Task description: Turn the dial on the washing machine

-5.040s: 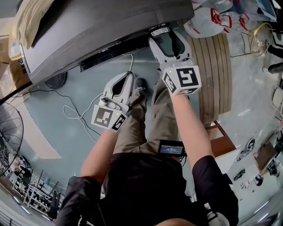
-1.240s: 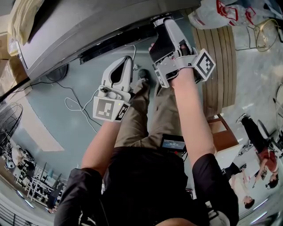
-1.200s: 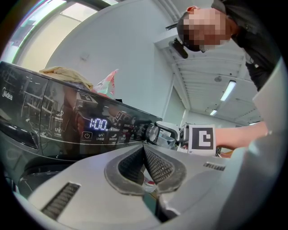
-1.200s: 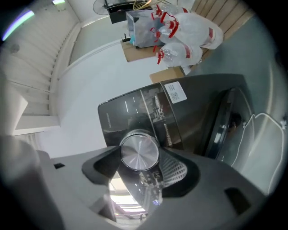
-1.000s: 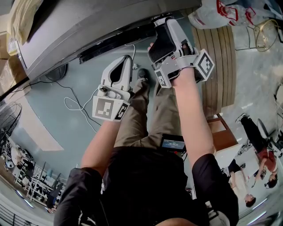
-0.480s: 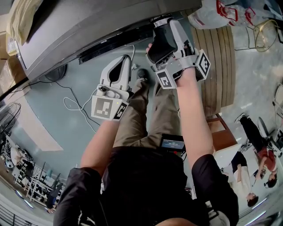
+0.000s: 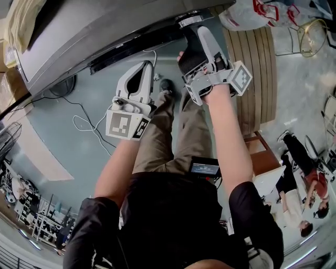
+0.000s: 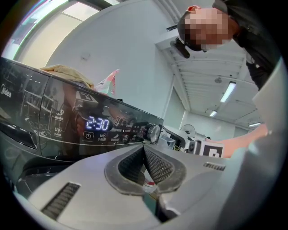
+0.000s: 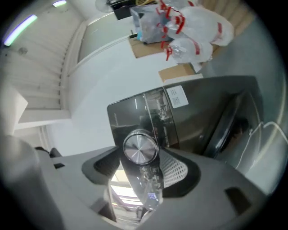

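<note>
A dark grey washing machine (image 7: 105, 31) fills the top of the head view. Its silver dial (image 9: 141, 147) sits at the right end of the glossy control panel, also seen as the dial (image 8: 154, 133) beside a lit display (image 8: 97, 123) reading 2:30. My right gripper (image 9: 141, 152) is shut on the dial, one pad against each side of its rim. In the head view the right gripper (image 7: 191, 26) reaches up to the panel. My left gripper (image 7: 148, 65) hangs lower and to the left, away from the panel. The left gripper (image 8: 144, 148) holds nothing, its pads meeting at the tips.
A yellow cloth (image 7: 21, 21) lies on the machine's top. A white cable (image 7: 86, 123) loops on the floor below the door. A slatted wooden bench (image 7: 257, 68) and plastic bags (image 7: 247, 16) stand to the right. A fan (image 7: 8, 152) is at far left, people (image 7: 304, 173) at far right.
My right gripper has rolled about the dial while staying clamped on it; its marker cube has swung round. The left gripper has kept its place.
</note>
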`<state>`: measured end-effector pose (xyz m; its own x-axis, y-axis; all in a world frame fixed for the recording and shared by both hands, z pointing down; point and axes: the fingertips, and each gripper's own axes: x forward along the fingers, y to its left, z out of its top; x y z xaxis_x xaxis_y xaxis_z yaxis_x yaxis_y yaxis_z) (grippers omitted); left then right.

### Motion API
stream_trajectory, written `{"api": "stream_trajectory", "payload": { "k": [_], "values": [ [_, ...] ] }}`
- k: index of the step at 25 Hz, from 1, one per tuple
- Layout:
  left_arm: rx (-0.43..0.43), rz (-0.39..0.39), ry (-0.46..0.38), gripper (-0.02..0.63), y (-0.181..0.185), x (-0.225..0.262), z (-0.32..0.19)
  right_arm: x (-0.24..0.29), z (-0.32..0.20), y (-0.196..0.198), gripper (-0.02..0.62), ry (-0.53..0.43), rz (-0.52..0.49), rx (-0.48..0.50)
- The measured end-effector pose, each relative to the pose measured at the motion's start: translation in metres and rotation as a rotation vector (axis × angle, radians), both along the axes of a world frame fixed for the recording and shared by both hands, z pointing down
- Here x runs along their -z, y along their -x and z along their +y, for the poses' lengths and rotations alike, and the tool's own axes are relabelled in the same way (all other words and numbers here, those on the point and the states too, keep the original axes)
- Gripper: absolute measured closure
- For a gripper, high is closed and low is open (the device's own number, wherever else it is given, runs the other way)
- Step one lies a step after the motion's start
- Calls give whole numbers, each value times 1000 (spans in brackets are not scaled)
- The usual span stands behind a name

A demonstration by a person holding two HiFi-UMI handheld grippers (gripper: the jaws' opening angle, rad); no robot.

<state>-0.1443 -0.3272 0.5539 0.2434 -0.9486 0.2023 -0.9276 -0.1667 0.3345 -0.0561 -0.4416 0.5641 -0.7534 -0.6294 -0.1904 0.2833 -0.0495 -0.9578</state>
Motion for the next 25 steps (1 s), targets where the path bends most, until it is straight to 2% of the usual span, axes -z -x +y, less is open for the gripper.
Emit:
{"api": "stream_trajectory", "payload": {
  "k": [3, 5, 10, 13, 15, 17, 21, 25],
  "values": [
    [13, -3, -9, 611, 2, 3, 2, 10, 13, -18, 319, -200, 145, -6],
    [22, -7, -17, 611, 4, 5, 5, 22, 20, -28, 319, -365, 284, -23],
    [45, -8, -26, 611, 13, 8, 10, 45, 49, -24, 320, -906, 793, -27],
    [56, -9, -38, 611, 17, 11, 10, 42, 60, -19, 329, -1098, 1055, -19],
    [59, -9, -44, 611, 19, 12, 10, 36, 62, -20, 354, -1148, 1187, -19],
    [57, -7, -50, 611, 18, 12, 10, 30, 61, -22, 378, -1154, 1262, -20],
    [53, 0, -56, 611, 12, 15, 14, 23, 61, -28, 431, -1124, 1304, -20],
    [65, 17, -73, 611, 8, 23, 17, 37, 64, -34, 487, -1149, 1321, -24]
  ]
}}
